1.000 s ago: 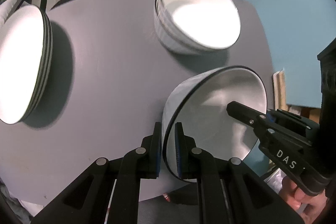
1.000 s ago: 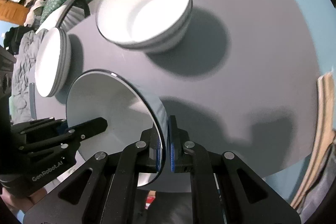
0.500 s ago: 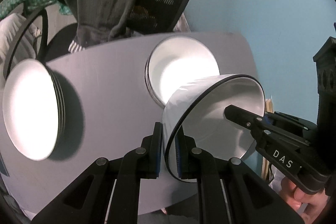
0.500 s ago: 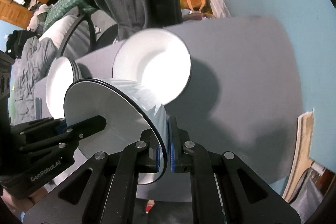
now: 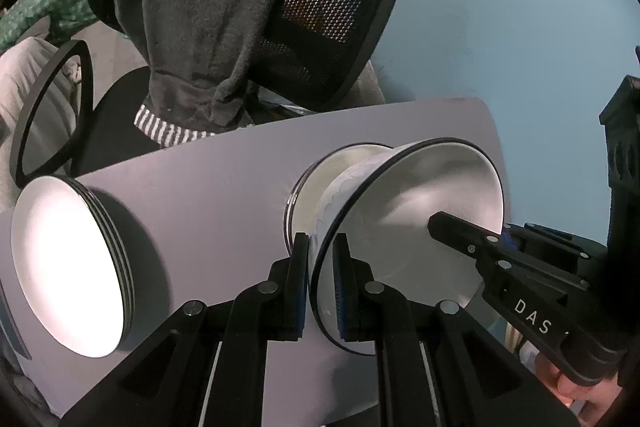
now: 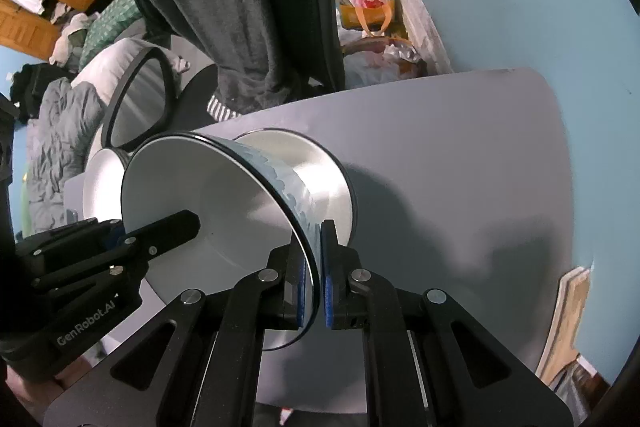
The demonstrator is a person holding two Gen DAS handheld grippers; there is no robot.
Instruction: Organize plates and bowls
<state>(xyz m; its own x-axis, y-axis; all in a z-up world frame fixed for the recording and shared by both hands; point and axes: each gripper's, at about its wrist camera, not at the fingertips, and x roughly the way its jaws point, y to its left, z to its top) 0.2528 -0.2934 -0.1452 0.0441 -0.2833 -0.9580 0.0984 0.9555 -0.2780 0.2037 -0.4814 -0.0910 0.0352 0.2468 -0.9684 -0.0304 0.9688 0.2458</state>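
Note:
A white bowl with a black rim [image 5: 404, 211] [image 6: 224, 203] is held by both grippers on opposite sides of its rim. My left gripper [image 5: 322, 283] is shut on the rim's near edge; my right gripper [image 6: 311, 279] is shut on the other side. The bowl sits above and in front of a stack of white bowls [image 5: 316, 183] [image 6: 320, 183] on the grey table [image 5: 208, 179] [image 6: 460, 155], hiding most of it. A stack of white plates [image 5: 68, 267] [image 6: 100, 179] lies at the table's left.
An office chair draped with a grey towel [image 5: 208, 7] [image 6: 208, 7] stands behind the table. A blue wall [image 5: 500, 7] lies to the right. Cardboard [image 6: 568, 323] leans by the table's right edge. Clutter and bags [image 6: 368, 11] lie on the floor beyond.
Both grippers have carried the held bowl away from the table's near edge to over the bowl stack, and the views have tilted up to show the chair and wall.

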